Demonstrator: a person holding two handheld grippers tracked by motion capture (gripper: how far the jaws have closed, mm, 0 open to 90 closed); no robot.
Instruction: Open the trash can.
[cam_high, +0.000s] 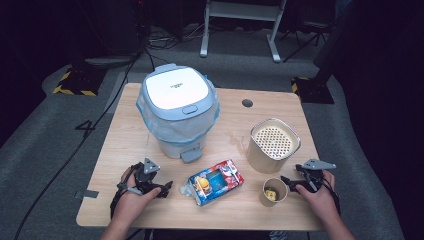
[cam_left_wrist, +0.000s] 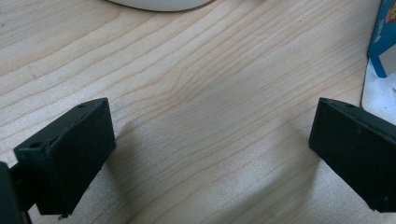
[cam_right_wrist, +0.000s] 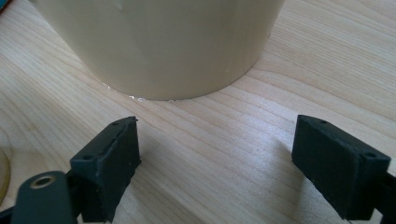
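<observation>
I hold my left hand-held gripper (cam_high: 161, 189) low over the wooden worktop (cam_high: 125, 150), near its front edge, with its jaws spread wide and nothing between them. In the left gripper view the two black jaws frame bare wood grain, and the blue edge of the snack packet (cam_left_wrist: 383, 42) shows at the right, just past my right-hand jaw. From above, that colourful packet (cam_high: 212, 182) lies flat just beside this hand-held gripper, on the side toward my other hand.

Ahead of the left hand-held gripper stands a pale blue pedal bin (cam_high: 177, 110) with a white lid and a blue liner folded over its rim; its foot pedal faces me. Its rounded white base shows at the top of the left gripper view (cam_left_wrist: 159, 3).

My right hand-held gripper (cam_high: 287, 181) rests low at the worktop's front right, jaws also wide apart and empty. Just in front of its tips sits a small paper cup (cam_high: 273, 192) with something yellowish and dark inside; I cannot tell what it is. The cup stands between this hand-held gripper and the packet. In the right gripper view the cup's tan wall (cam_right_wrist: 163, 46) rises close ahead of the open jaws, not touching them.

Beyond the right hand-held gripper, a little farther on, stands a larger tan cylindrical container (cam_high: 272, 145) whose top is a perforated cream surface. A small dark round hole (cam_high: 247, 103) sits in the worktop near its far edge.
</observation>
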